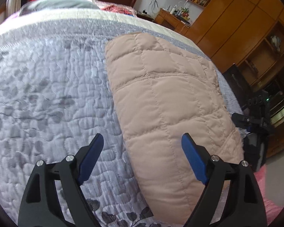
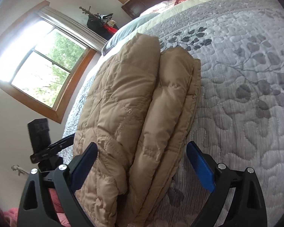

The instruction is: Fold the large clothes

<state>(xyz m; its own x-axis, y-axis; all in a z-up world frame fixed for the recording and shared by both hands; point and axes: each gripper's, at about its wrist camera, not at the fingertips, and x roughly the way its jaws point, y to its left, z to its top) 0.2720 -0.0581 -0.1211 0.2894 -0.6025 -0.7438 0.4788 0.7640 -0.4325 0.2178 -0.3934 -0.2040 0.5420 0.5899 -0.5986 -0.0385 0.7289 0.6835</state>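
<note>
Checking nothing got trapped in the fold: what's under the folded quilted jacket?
The folded jacket lies directly on the grey leaf-patterned bedspread. Stacked layers show at its edge; anything between or beneath them is covered.

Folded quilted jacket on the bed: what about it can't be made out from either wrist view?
- Left wrist view: the quilted jacket shows only one smooth panel; its stacked layers, sleeves and collar are hidden underneath.
- Left wrist view: its near end is cut off by the bottom edge and the left gripper.
- Right wrist view: the near end sits behind the right gripper and the frame edge.
- Both views: nothing shows what lies between the jacket and the bedspread.
</note>
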